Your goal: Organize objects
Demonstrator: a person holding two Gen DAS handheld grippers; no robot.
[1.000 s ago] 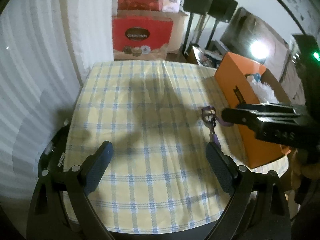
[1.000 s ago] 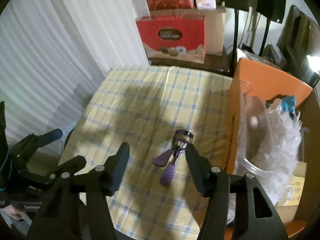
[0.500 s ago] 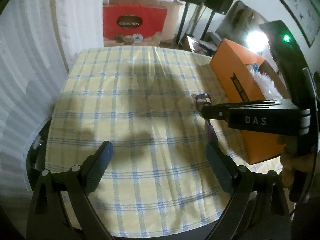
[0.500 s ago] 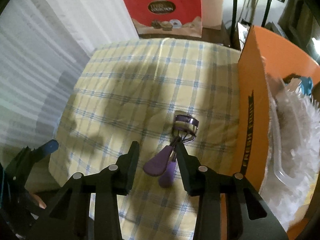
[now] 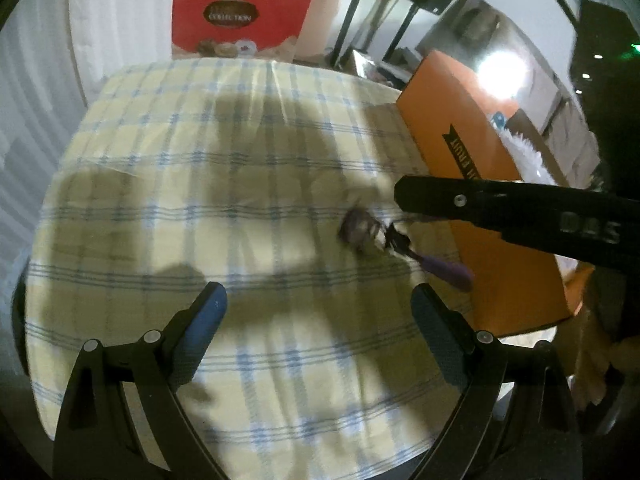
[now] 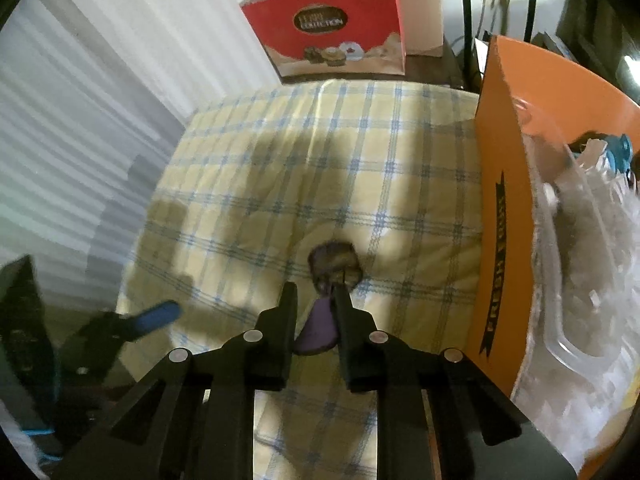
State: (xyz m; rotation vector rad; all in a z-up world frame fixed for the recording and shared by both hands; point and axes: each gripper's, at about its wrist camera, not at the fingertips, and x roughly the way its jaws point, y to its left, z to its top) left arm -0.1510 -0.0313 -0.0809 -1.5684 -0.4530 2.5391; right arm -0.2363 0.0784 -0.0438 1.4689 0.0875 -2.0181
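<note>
A purple eyelash curler (image 6: 326, 308) lies on the yellow checked tablecloth (image 6: 280, 184), its head blurred. My right gripper (image 6: 314, 300) is closed on its purple handles; the curler (image 5: 404, 248) also shows in the left wrist view, under the right gripper's black finger (image 5: 480, 204). My left gripper (image 5: 316, 312) is open and empty, hovering over the near part of the cloth, left of the curler. An orange cardboard box (image 6: 504, 200) stands just right of the curler, holding a white fluffy item and clear plastic.
A red gift bag (image 6: 332, 28) stands beyond the table's far edge. White curtains (image 6: 80, 100) hang on the left. Black stands and a bright lamp (image 5: 500, 76) are at the back right. The orange box (image 5: 472, 168) borders the table's right side.
My right gripper has moved down onto the curler and closed its fingers on the handles. The curler's head has shifted and blurs. The left gripper has stayed open, moving slightly.
</note>
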